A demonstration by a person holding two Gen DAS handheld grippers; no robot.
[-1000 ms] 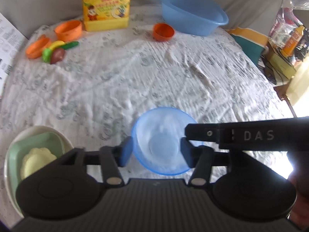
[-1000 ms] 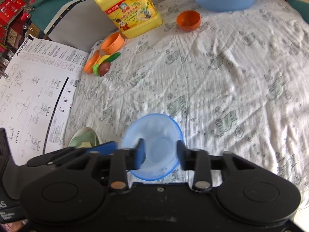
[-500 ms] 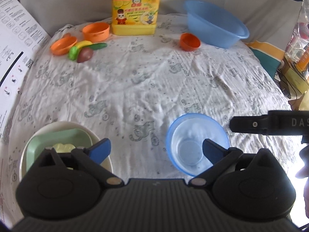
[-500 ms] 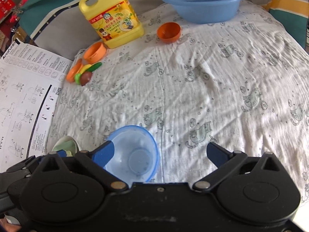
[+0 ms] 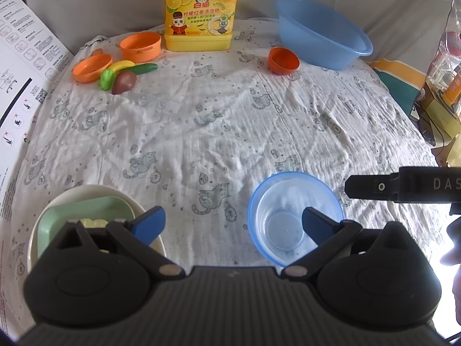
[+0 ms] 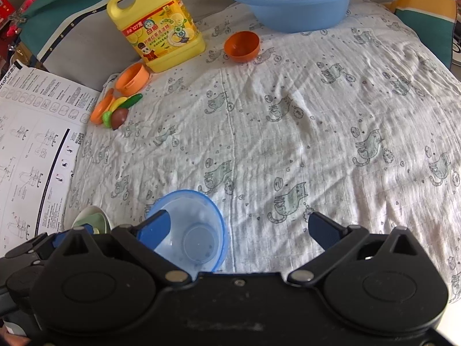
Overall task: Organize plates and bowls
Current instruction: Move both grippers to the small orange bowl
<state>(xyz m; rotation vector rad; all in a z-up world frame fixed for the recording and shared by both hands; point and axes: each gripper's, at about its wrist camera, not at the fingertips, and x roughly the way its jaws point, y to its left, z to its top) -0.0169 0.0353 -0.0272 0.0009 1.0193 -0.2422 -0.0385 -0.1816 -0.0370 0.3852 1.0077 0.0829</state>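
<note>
A clear blue bowl (image 5: pixel 288 210) stands upright on the patterned cloth, also in the right wrist view (image 6: pixel 198 225). A white plate (image 5: pixel 86 193) holds a green square dish (image 5: pixel 72 213) with a pale yellow piece in it, at lower left; its edge shows in the right wrist view (image 6: pixel 92 216). My left gripper (image 5: pixel 233 225) is open and empty, its right finger over the blue bowl, its left finger over the plate. My right gripper (image 6: pixel 239 229) is open and empty, its left finger over the blue bowl.
At the back stand a yellow detergent jug (image 5: pixel 201 11), a big blue basin (image 5: pixel 319 43), a small orange bowl (image 5: pixel 283 60), an orange pot (image 5: pixel 141 46) with lid and toy vegetables (image 5: pixel 121 77). A printed sheet (image 6: pixel 31 144) lies at left. Clutter stands right of the table.
Both grippers have opened and pulled back from the blue bowl, which now stands free on the cloth. The left gripper has shifted left, so the bowl sits under its right finger.
</note>
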